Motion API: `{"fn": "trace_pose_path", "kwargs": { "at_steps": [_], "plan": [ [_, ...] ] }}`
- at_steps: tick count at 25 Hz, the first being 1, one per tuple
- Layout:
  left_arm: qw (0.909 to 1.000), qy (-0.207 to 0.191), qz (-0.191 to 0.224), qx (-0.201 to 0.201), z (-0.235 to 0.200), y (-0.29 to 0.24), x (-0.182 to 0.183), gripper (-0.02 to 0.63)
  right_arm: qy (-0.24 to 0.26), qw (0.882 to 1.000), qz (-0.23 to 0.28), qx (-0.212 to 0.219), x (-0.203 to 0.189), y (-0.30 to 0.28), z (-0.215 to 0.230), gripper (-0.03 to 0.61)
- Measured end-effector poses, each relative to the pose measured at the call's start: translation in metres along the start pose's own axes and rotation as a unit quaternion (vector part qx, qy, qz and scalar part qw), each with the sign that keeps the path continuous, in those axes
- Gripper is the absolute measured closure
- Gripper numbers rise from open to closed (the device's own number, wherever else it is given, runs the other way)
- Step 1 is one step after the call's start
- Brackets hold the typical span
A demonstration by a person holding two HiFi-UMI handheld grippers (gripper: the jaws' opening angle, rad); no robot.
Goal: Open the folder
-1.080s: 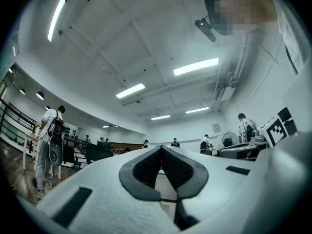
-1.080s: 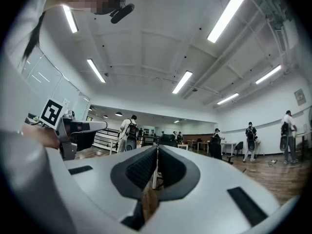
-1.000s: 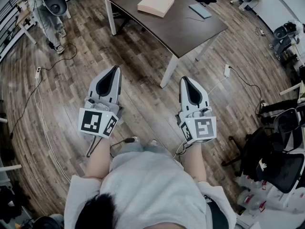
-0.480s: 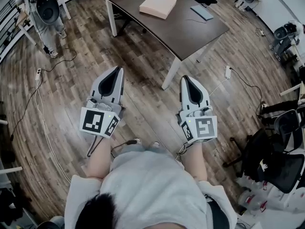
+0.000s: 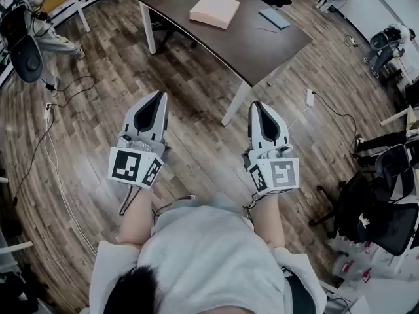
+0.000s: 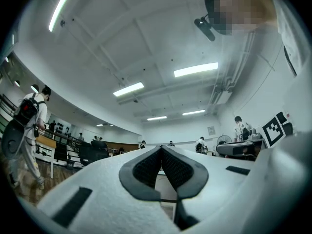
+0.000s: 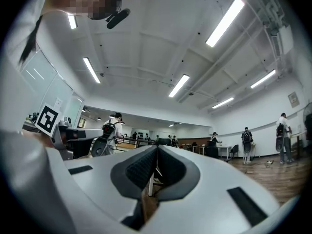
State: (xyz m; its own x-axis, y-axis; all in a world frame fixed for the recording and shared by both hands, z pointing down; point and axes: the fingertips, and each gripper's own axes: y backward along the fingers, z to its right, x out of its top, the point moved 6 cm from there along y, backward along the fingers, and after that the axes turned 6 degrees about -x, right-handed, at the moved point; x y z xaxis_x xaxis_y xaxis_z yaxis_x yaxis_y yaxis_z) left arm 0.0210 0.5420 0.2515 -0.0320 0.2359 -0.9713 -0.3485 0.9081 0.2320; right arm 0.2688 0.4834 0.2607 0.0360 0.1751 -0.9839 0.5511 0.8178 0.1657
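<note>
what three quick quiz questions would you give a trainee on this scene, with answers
1. True or false: the left gripper holds the folder.
2. Fill in: the right gripper's jaws are ____.
3. Where does the folder lie? A) on the dark table B) in the right gripper C) under the left gripper

Key: 1 false, the left gripper is shut and empty, far short of the folder. 2 shut, tips together with nothing between. 3 A.
</note>
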Motion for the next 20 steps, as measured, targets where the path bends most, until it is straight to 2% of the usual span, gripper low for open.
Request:
{"fn": "trace_pose_path", "kwargs": {
  "at_steps": [6,11,20],
  "plan": [
    [0.9998,0.011,0.009,-0.011,-0.016,-0.016,-0.011,0.604,0.003,1.0,-0.017,-0.018,-0.012,-0.01,0.004,0.566],
    [0.9999,0.01,0.007,-0.011,-0.032,-0.041,-0.022,0.606,0.002,1.0,-0.015,-0.021,-0.021,-0.04,0.017,0.566],
    [0.9996,0.008,0.017,0.02,-0.079,-0.118,-0.037,0.605,0.013,1.0,-0.008,0.013,-0.035,-0.135,0.058,0.566]
  ]
}}
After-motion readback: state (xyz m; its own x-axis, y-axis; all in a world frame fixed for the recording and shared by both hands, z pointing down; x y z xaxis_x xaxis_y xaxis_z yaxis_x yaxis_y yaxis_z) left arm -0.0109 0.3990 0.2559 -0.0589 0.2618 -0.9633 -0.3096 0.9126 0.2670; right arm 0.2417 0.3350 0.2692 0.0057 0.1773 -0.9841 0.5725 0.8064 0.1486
